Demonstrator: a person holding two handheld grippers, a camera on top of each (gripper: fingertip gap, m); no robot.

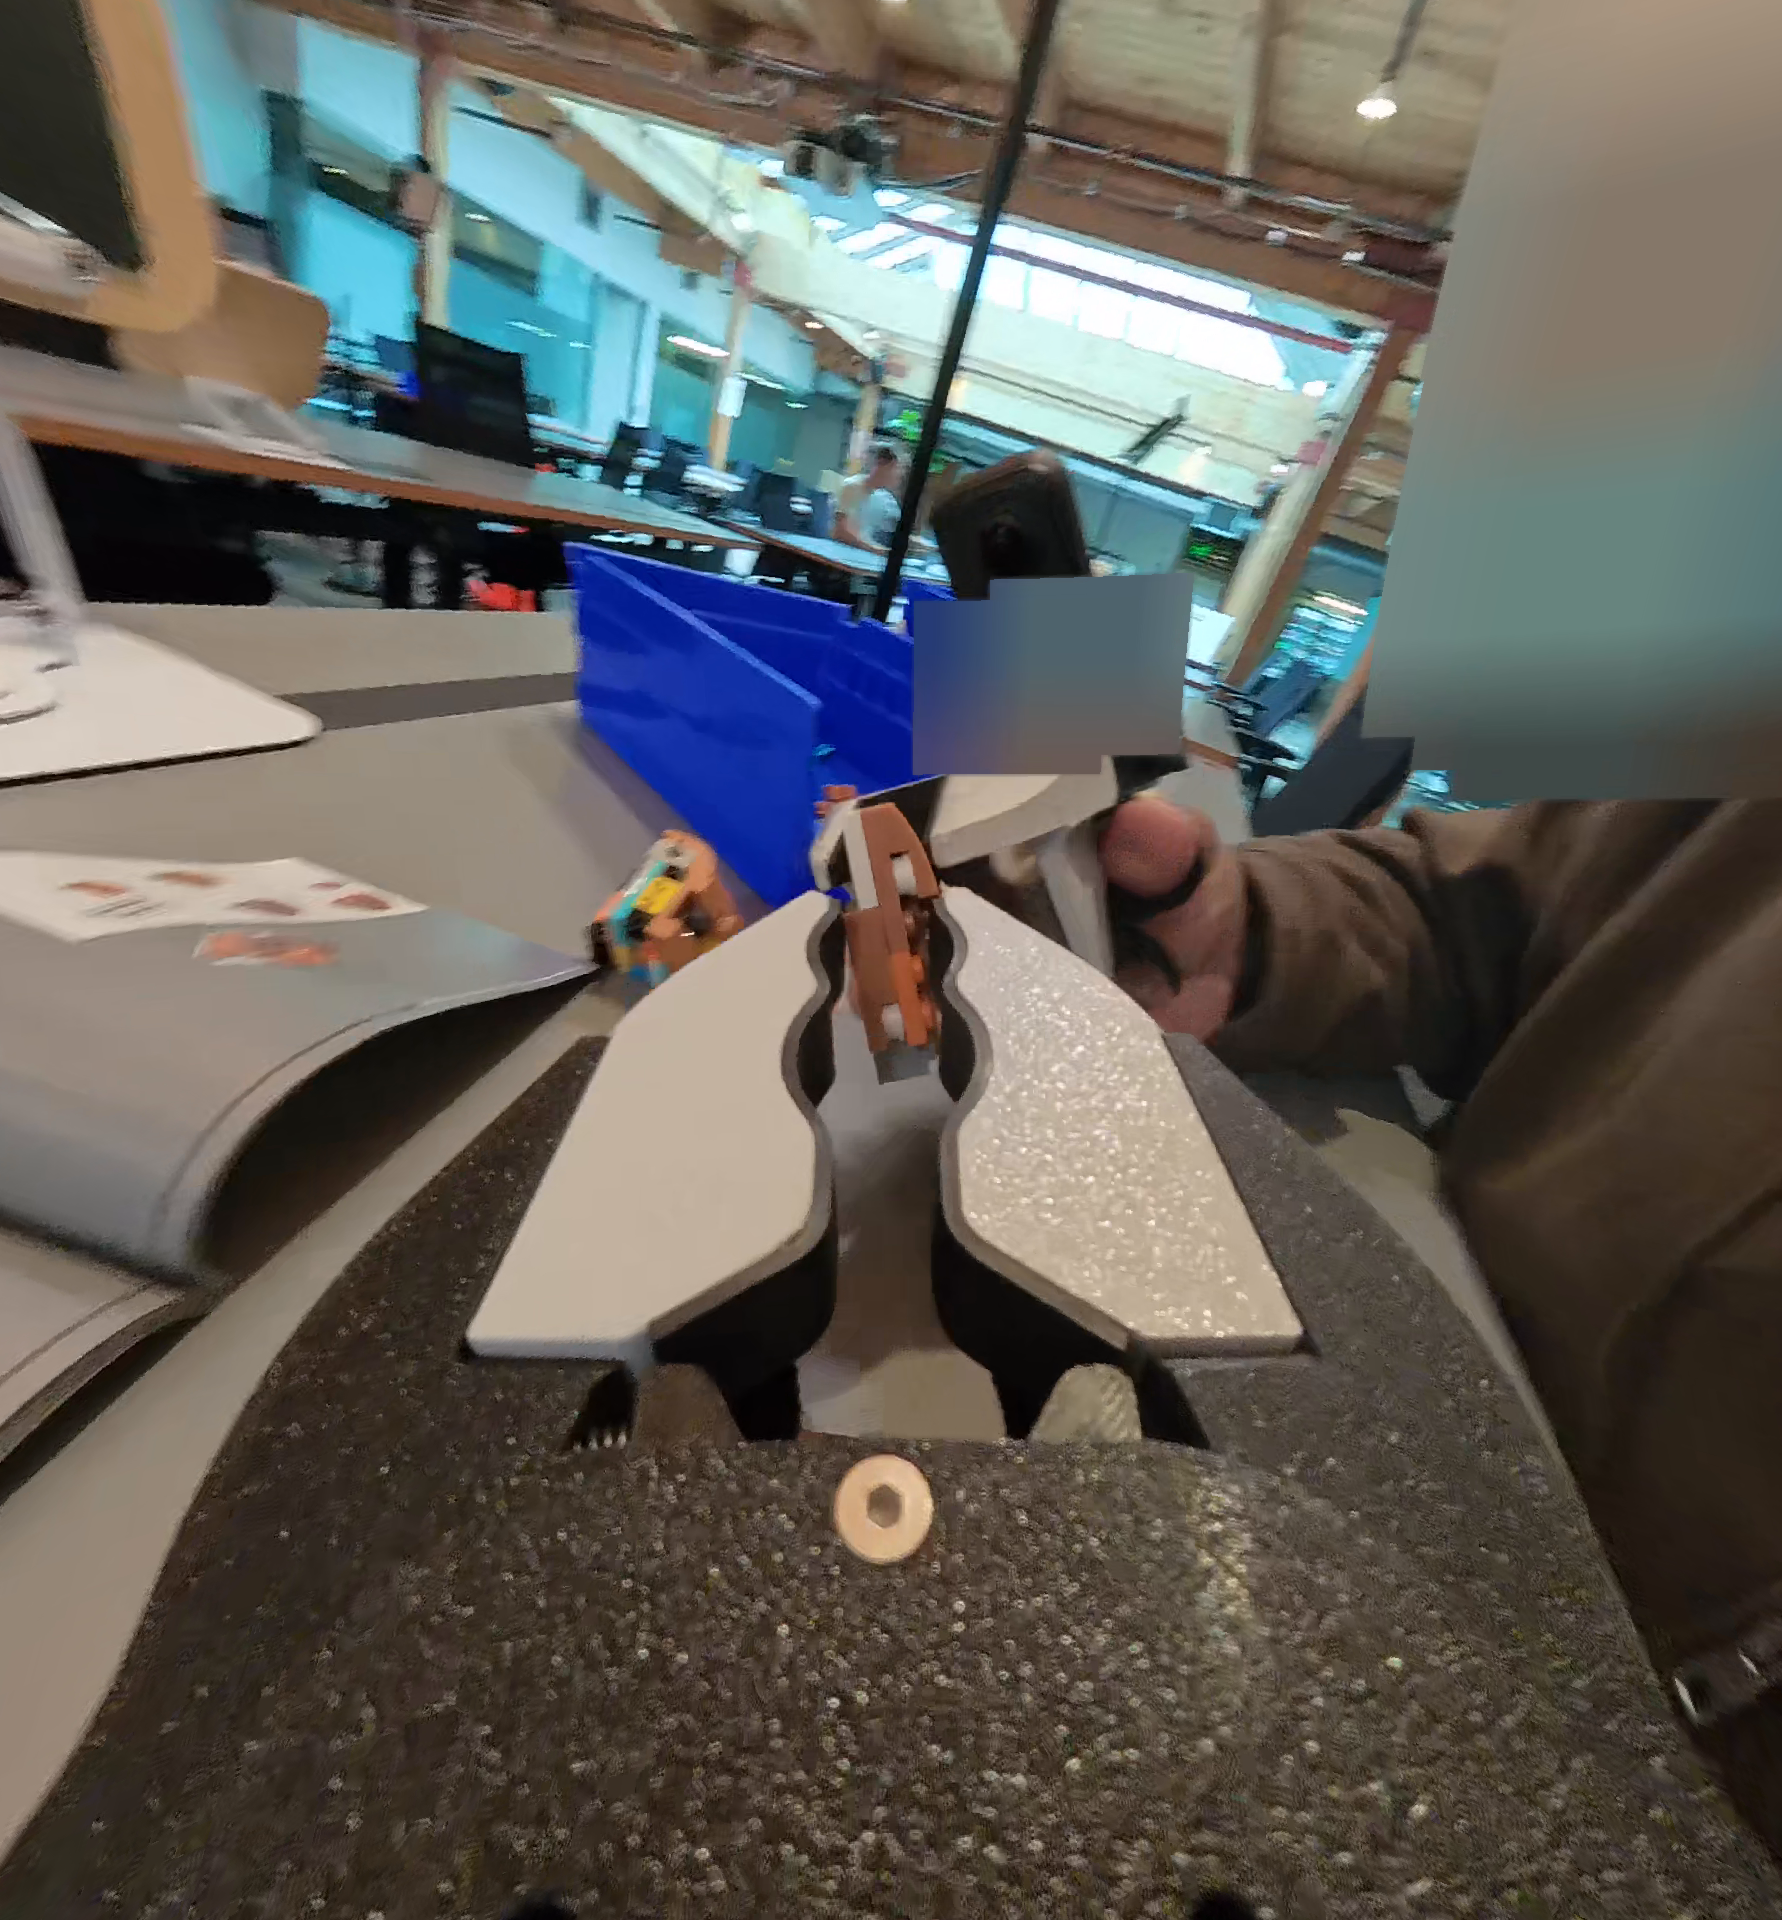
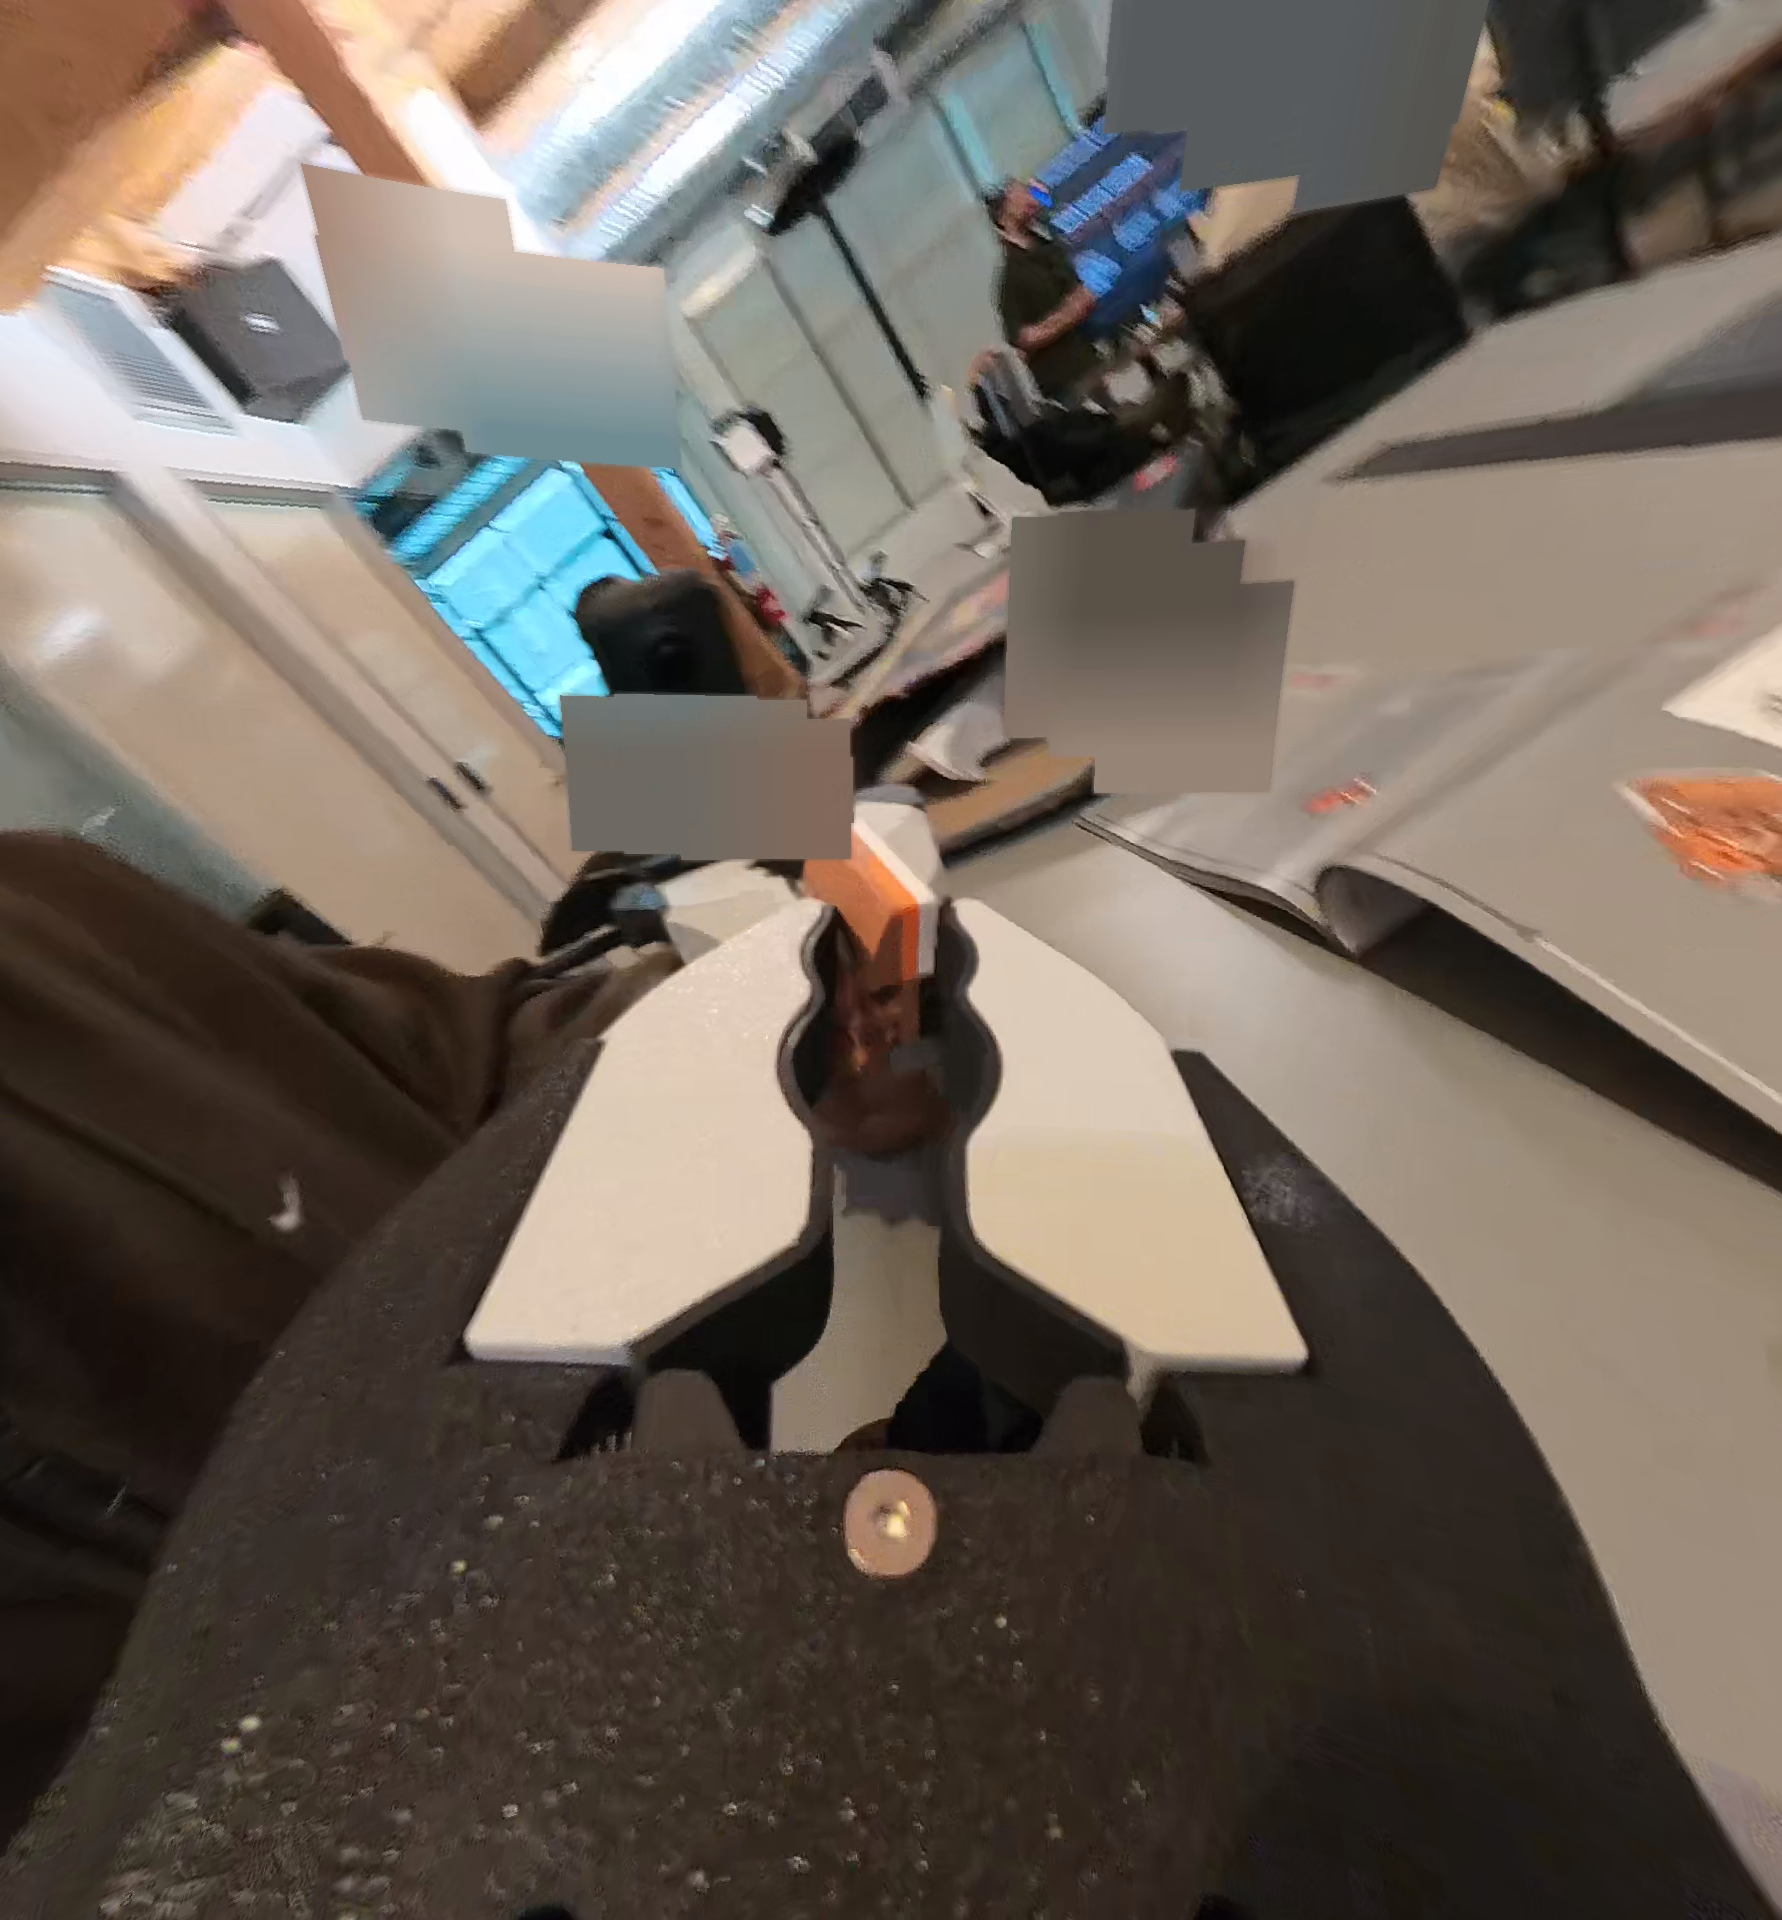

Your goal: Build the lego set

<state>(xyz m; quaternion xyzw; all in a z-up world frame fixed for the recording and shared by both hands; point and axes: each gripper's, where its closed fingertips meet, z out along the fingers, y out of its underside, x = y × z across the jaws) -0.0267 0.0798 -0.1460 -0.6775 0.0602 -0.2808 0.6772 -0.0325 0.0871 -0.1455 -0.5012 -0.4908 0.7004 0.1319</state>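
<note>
A brown, orange and white lego assembly (image 1: 892,966) is held above the grey table, clamped between the fingers of my left gripper (image 1: 885,909). My right gripper (image 1: 871,831) comes in from the right, held by a hand (image 1: 1167,894), and its tip meets the top of the same assembly. In the right wrist view my right gripper (image 2: 887,914) is shut on the assembly (image 2: 871,925), and the left gripper's white tip (image 2: 897,831) shows just beyond it. A second small lego build (image 1: 663,914) in orange, teal and yellow lies on the table.
A blue bin (image 1: 721,707) stands behind the builds. An open instruction booklet (image 1: 243,987) lies at the left, and it also shows in the right wrist view (image 2: 1489,831). A white monitor stand base (image 1: 87,707) is at the far left. A brown sleeve (image 1: 1541,1039) fills the right. My two grippers' fingertips are within a few centimetres of each other.
</note>
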